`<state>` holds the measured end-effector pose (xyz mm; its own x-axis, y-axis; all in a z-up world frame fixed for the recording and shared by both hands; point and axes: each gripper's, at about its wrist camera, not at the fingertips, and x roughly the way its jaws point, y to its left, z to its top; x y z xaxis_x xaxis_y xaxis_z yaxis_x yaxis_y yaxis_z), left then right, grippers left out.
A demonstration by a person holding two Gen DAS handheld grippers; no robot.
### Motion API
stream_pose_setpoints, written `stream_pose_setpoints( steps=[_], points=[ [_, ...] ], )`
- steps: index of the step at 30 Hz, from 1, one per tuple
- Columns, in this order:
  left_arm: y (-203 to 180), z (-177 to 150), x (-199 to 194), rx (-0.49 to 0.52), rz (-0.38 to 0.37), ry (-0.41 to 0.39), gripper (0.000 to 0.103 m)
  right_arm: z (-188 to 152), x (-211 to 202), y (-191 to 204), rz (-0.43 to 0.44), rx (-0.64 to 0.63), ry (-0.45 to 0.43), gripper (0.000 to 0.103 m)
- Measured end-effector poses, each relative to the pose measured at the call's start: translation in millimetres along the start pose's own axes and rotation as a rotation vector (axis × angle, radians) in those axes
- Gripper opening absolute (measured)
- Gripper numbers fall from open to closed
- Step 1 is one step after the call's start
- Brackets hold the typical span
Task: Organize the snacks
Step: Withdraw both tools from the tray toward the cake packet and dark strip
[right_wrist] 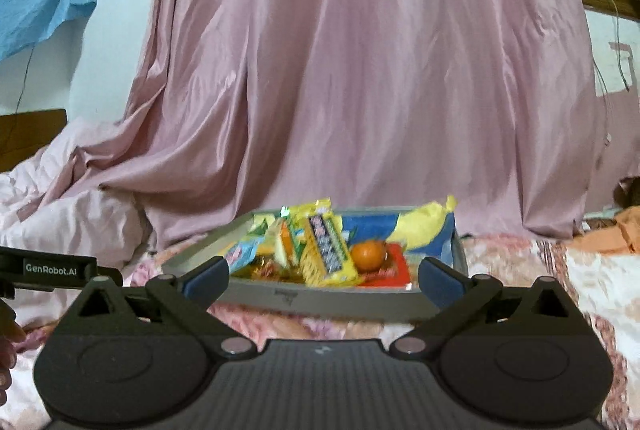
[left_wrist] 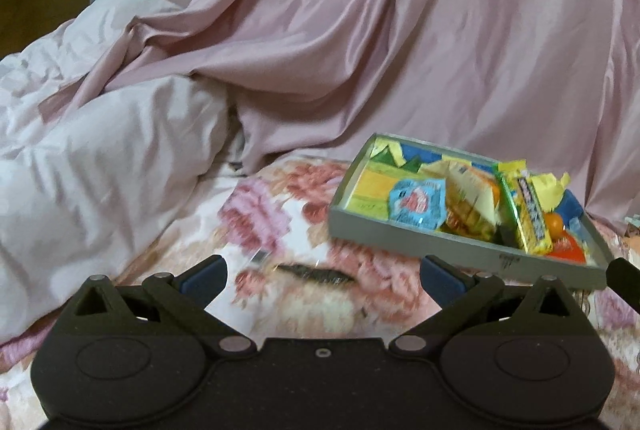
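Note:
A grey box lid tray (left_wrist: 440, 240) (right_wrist: 340, 300) rests on the floral bedspread, filled with several snack packets. Inside it I see a light blue packet (left_wrist: 416, 204), a yellow wrapped bar (left_wrist: 530, 220) (right_wrist: 328, 250), an orange fruit (right_wrist: 368, 255) (left_wrist: 554, 222) and a red packet (right_wrist: 390, 270). My left gripper (left_wrist: 322, 276) is open, low over the bedspread, left of the tray; a dark flat wrapper (left_wrist: 316, 272) lies between its fingers on the cloth. My right gripper (right_wrist: 324, 276) is open just in front of the tray's near wall, empty.
A pink satin sheet (right_wrist: 360, 70) hangs behind the tray like a wall. A pale crumpled duvet (left_wrist: 100, 158) is piled at left. Orange cloth (right_wrist: 616, 230) lies at far right. The other gripper's body (right_wrist: 48, 268) shows at the right wrist view's left edge.

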<state>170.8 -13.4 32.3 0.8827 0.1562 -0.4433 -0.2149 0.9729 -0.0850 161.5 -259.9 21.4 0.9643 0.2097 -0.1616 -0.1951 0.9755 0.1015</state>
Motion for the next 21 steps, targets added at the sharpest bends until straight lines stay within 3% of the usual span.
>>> stream_pose_setpoints(
  steps=[7, 14, 21],
  points=[
    [17.5, -29.8, -17.5, 0.038, -0.008, 0.042, 0.102, -23.9, -13.6, 29.2, -0.035, -0.071, 0.107, 0.103],
    [36.8, -56.6, -31.6, 0.091, -0.012, 0.064, 0.102, -43.8, -21.0, 53.1, -0.006, -0.094, 0.207, 0.103],
    [59.2, -70.3, -33.5, 0.066, -0.010, 0.090, 0.102, -55.4, -16.5, 70.4, 0.022, -0.167, 0.263, 0.103]
  ],
)
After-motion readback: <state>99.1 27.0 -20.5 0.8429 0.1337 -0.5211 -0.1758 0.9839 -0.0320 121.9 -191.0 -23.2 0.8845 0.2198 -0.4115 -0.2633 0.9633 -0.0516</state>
